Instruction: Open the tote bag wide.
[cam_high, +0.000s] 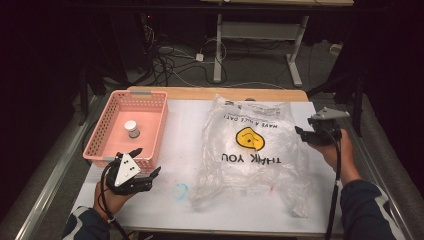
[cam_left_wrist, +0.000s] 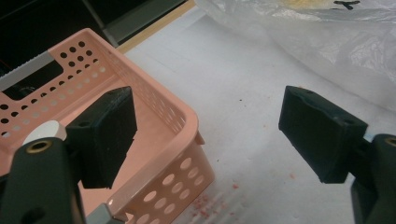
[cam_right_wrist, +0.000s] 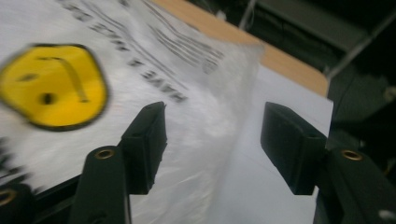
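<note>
A clear plastic bag (cam_high: 250, 150) printed with "THANK YOU" and a yellow smiley lies flat across the middle of the white table. At its right edge my right gripper (cam_high: 302, 134) stands open, and the bag's edge (cam_right_wrist: 205, 154) runs between its jaws. A pink perforated basket (cam_high: 107, 131) sits at the left with a small white-capped jar (cam_high: 132, 128) inside. My left gripper (cam_high: 148, 161) is open at the basket's near right corner (cam_left_wrist: 187, 140), one jaw over the basket, the other over the table.
The white table cover (cam_high: 185, 125) shows bare between basket and bag, with a faint blue ring mark (cam_high: 181, 190) near the front. A wooden table edge (cam_high: 220, 93) runs along the back. Cables and a desk frame (cam_high: 218, 50) stand beyond on the floor.
</note>
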